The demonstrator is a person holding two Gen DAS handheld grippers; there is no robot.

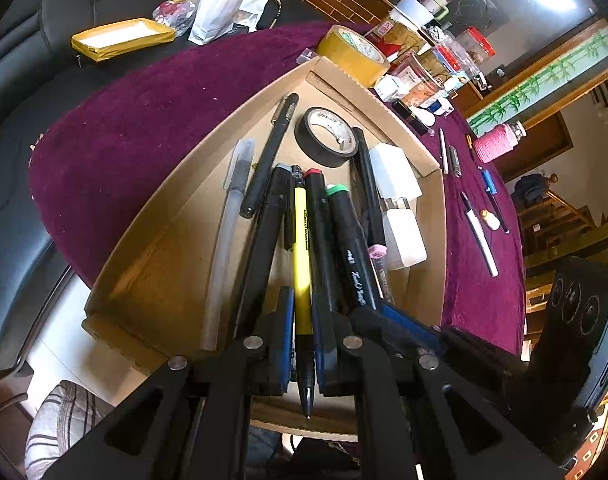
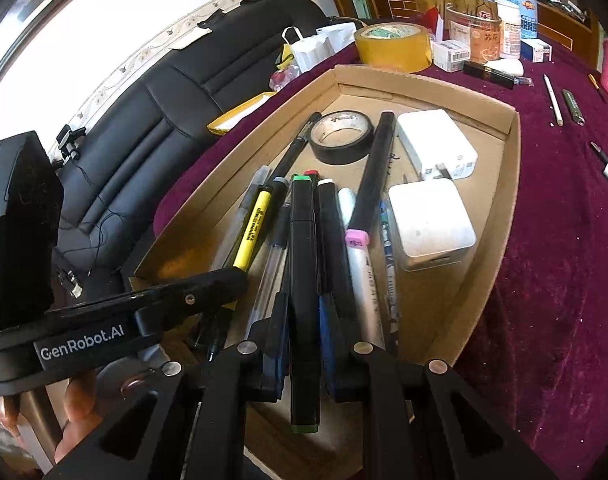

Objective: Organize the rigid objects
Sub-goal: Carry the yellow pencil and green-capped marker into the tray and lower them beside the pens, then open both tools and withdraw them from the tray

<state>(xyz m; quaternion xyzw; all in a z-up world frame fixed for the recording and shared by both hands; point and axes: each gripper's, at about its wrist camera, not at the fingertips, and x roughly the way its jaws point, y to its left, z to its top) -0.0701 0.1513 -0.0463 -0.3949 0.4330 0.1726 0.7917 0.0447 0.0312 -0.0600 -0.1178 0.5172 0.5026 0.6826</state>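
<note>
Here the left gripper (image 1: 303, 340) is clamped tight on a yellow pen (image 1: 302, 264), its blue pads pressing the barrel from both sides, the dark tip poking back toward the camera and the far end reaching over the cardboard tray (image 1: 152, 264). The tray sits on a purple cloth (image 1: 116, 120) and holds most of the sorted things. Going left to right in the left wrist view: a frosted clear pen (image 1: 230, 216) lies along the left side, then a long black pen (image 1: 270, 156) angled toward the far corner, then the gripped yellow pen, then a red-capped marker (image 1: 318, 216) and a green-capped marker (image 1: 350, 240) side by side. Beyond them a roll of black tape (image 1: 329, 136) lies flat near the far end, with two white chargers (image 1: 396, 200) against the right wall. Behind the tray stands a roll of tan packing tape (image 1: 354, 54). On the cloth to the right, outside the tray, a few loose pens (image 1: 480, 232) are scattered, and a pink spool of thread (image 1: 496, 142) stands farther back.

The right gripper (image 2: 304, 340) is closed on the green-capped marker (image 2: 303, 280), jaws only slightly apart around its thick black body, held lengthwise over the near end of the tray among the other pens. A pink-capped marker (image 2: 360, 236) lies just to its right.
</note>
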